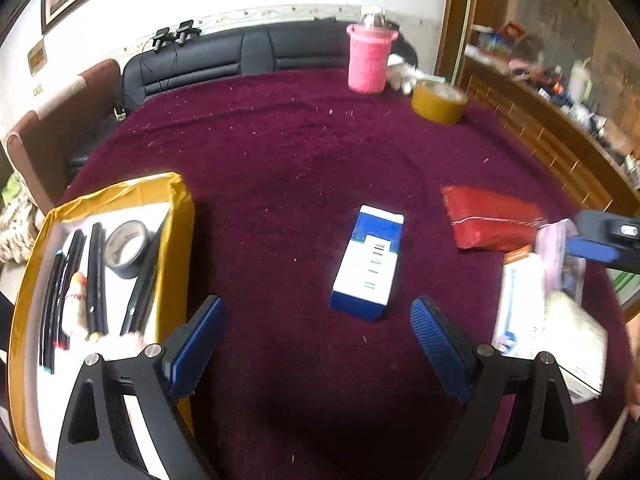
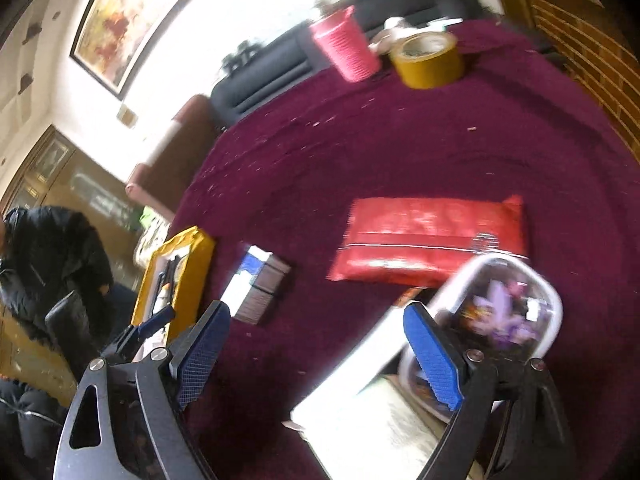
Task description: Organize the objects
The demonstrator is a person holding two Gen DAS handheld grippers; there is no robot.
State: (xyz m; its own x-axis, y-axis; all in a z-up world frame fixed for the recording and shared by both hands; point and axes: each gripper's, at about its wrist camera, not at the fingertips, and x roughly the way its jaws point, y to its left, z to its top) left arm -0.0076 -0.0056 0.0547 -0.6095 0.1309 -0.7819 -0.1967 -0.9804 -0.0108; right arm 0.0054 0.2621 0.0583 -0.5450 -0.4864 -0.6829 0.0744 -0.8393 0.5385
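Left gripper (image 1: 316,344) and right gripper (image 2: 316,350) both stood wide open and empty above the maroon-covered table (image 1: 280,152). The blue-and-white box (image 1: 368,264) lay mid-table, the yellow tray (image 1: 176,240) at the left edge.

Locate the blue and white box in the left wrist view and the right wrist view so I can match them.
Left wrist view: the blue and white box lies just right of centre on the maroon cloth, ahead of the open left gripper.
Right wrist view: left of centre, beside the yellow tray.
Shared landmark: the red packet, to the box's right in both.
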